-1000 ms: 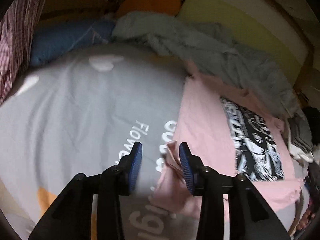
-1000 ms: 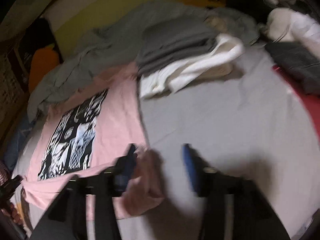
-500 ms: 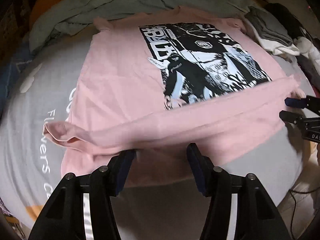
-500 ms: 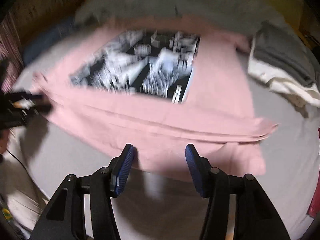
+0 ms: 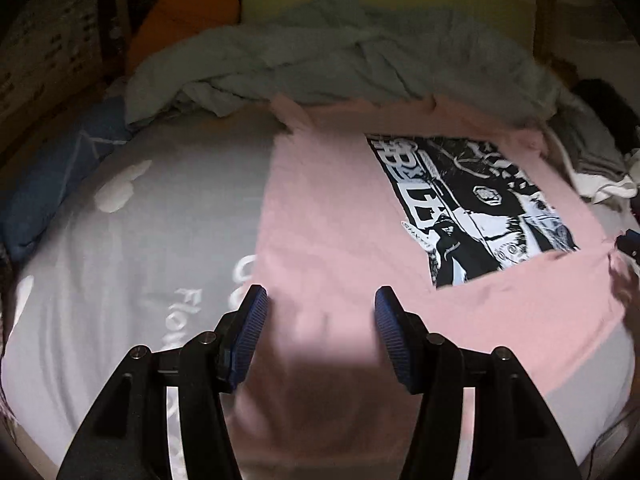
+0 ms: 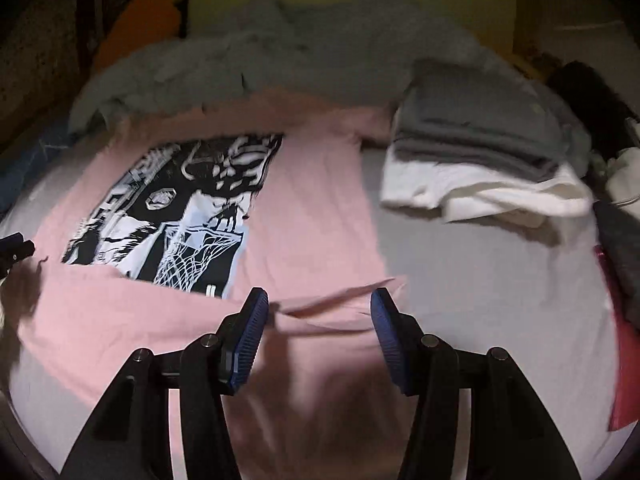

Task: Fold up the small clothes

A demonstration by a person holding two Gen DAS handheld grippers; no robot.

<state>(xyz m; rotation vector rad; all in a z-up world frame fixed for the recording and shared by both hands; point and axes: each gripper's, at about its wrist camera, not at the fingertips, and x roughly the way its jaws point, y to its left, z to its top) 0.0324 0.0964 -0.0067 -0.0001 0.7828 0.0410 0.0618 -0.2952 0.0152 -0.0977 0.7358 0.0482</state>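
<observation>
A pink T-shirt [image 5: 332,216] with a black-and-white print lies flat on the grey bed sheet [image 5: 168,216], its near hem folded up over the bottom of the print. It also shows in the right wrist view [image 6: 316,216]. My left gripper [image 5: 318,330] is open just above the shirt's near left part, with nothing between its jaws. My right gripper [image 6: 316,330] is open over the shirt's near right corner, where a folded edge [image 6: 340,296] lies loose between the fingers.
A crumpled grey-green blanket [image 5: 340,56] lies behind the shirt. A folded stack of grey and white clothes [image 6: 476,160] sits to the right. An orange cushion [image 5: 188,16] and a blue pillow [image 5: 52,184] are at the left. A red item [image 6: 624,360] lies at the far right.
Both grippers let go of the shirt's corners after folding the hem up, then opened wide. Since half a second ago both have moved in closer over the shirt's near edge.
</observation>
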